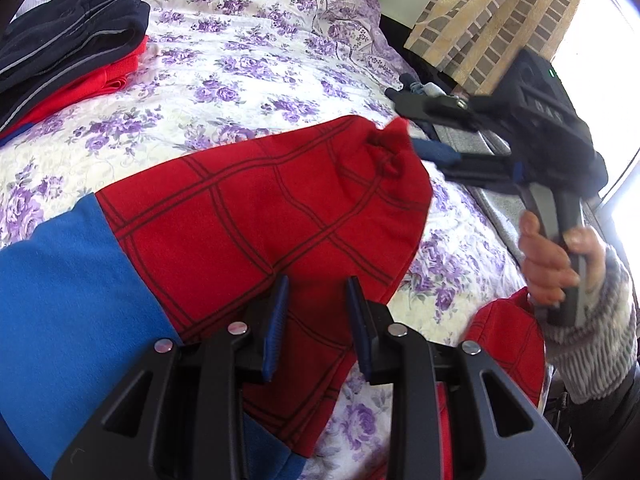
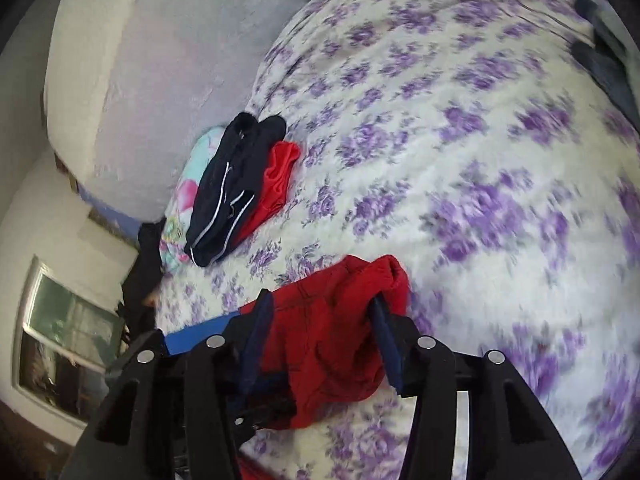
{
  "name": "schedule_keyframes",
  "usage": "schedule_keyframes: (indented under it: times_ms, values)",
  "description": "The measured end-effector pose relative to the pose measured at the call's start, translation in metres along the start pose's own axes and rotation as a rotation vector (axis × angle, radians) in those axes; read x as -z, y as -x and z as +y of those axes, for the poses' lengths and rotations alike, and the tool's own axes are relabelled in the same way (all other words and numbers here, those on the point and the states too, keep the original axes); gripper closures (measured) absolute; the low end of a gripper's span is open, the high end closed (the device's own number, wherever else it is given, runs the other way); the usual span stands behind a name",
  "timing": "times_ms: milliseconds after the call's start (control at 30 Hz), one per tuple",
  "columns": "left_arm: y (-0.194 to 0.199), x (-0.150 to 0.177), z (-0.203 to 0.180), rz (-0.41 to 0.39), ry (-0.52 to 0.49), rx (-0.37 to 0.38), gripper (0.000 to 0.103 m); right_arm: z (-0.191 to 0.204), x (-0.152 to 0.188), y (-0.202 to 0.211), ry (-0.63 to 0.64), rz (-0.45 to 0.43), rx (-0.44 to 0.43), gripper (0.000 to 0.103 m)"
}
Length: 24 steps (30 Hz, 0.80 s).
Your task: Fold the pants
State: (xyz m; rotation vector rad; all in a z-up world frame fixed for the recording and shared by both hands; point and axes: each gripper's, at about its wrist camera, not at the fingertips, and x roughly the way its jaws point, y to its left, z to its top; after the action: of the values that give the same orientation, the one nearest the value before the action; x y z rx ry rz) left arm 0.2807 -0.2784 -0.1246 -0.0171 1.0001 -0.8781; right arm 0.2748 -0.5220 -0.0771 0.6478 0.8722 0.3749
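Observation:
Red pants with a black web pattern and blue panels (image 1: 256, 216) lie on the floral bedspread (image 1: 224, 64). My left gripper (image 1: 318, 292) is open, its fingers just above the red cloth at the near edge. My right gripper (image 1: 404, 140) comes in from the right, and its blue pads are at a bunched red cuff (image 1: 388, 152). In the right wrist view the right gripper (image 2: 320, 308) is open, and the bunched red cloth (image 2: 340, 320) lies between its fingers. A second red leg piece (image 1: 504, 340) shows by the right hand.
A pile of folded clothes, navy on top of red (image 1: 68, 44), sits at the far left of the bed; it also shows in the right wrist view (image 2: 236, 188). A striped curtain (image 1: 492, 12) hangs at the far right. A pillow (image 2: 160, 60) lies at the bed's head.

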Motion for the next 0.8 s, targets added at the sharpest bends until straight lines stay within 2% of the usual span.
schedule_keyframes:
  times_ms: [100, 133, 167, 200, 267, 367, 433, 500, 633, 800]
  values:
    - [0.000, 0.000, 0.000, 0.000, -0.001, -0.001, 0.074, 0.012, -0.010, -0.005, 0.107, 0.045, -0.005, 0.051]
    - [0.000, -0.001, 0.000, 0.000, -0.002, -0.002, 0.074, 0.016, -0.012, -0.006, 0.141, 0.067, -0.014, 0.047]
    - [0.000, 0.001, -0.001, 0.000, -0.002, -0.003, 0.074, 0.018, -0.014, -0.008, 0.162, 0.107, -0.048, 0.034]
    - [0.000, 0.001, -0.001, 0.001, -0.001, -0.003, 0.074, 0.020, -0.013, -0.012, 0.177, 0.151, -0.069, 0.029]
    - [0.001, -0.001, 0.000, 0.011, 0.016, -0.002, 0.074, 0.025, -0.005, -0.021, 0.255, 0.265, -0.033, 0.028]
    - [0.008, -0.014, 0.006, 0.030, 0.102, 0.032, 0.074, 0.023, 0.009, -0.024, 0.260, 0.386, -0.083, 0.025]
    - [0.014, -0.030, 0.008, 0.001, 0.127, 0.036, 0.069, 0.020, 0.019, -0.019, 0.255, 0.428, -0.089, 0.021]
    - [0.011, -0.050, 0.007, -0.018, 0.119, -0.007, 0.054, 0.016, 0.019, -0.012, 0.237, 0.413, -0.086, 0.021]
    - [-0.021, -0.066, 0.014, 0.030, 0.130, -0.087, 0.054, 0.003, -0.002, 0.011, 0.146, 0.250, -0.133, 0.018]
    - [-0.031, -0.060, 0.008, 0.018, 0.059, -0.154, 0.053, -0.023, -0.010, -0.007, -0.006, 0.254, -0.223, 0.018]
